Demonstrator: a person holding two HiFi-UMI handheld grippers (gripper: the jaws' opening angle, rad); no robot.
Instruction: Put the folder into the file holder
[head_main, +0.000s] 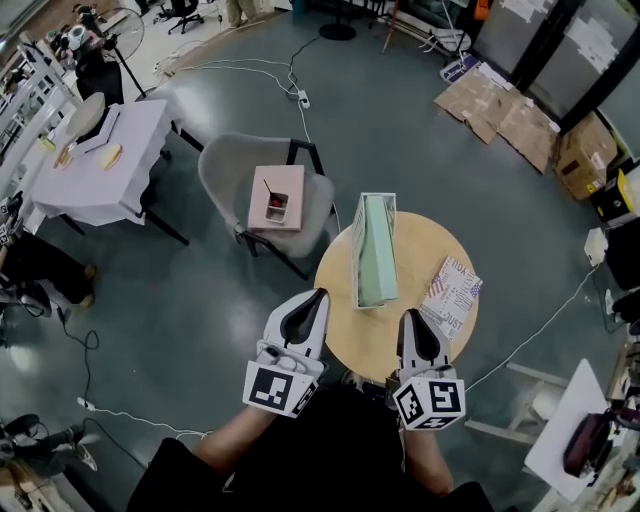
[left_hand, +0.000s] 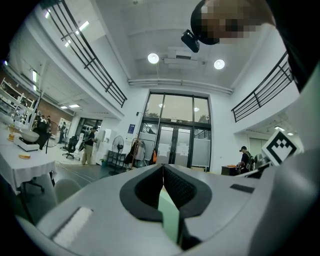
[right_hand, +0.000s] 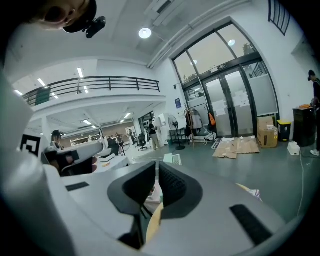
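**On the round desk: folder seated in file holder, both tongs closed and empty**

On the desk (head_main: 425, 245), left of its middle, the file holder (head_main: 376, 196) is found with its long side running from the far edge toward the near edge. The pale green folder (head_main: 378, 255) is seen inside the holder, between its white walls, with its near end reaching slightly past the holder's near end. No part of the folder is touched by either tool.

Close to the desk's right edge a printed booklet (head_main: 450, 298) is laid flat, apart from the holder.

The left tongs (head_main: 320, 293) are held just outside the desk's near-left edge and are aimed toward the holder. In the left gripper view the dark pads of the left tongs (left_hand: 163, 172) are seen pressed together at their tips, and nothing is clamped between them.

The right tongs (head_main: 412, 315) are held over the desk's near edge, between the holder's near end and the booklet. In the right gripper view the pads of the right tongs (right_hand: 156, 169) are drawn together to a thin slit, with nothing gripped.

Beyond the desk's far-left edge a grey chair (head_main: 225, 170) is noted, with a pink box (head_main: 277, 197) resting on its seat. Flattened cardboard (head_main: 500, 110) is lying on the floor well beyond the far-right edge.
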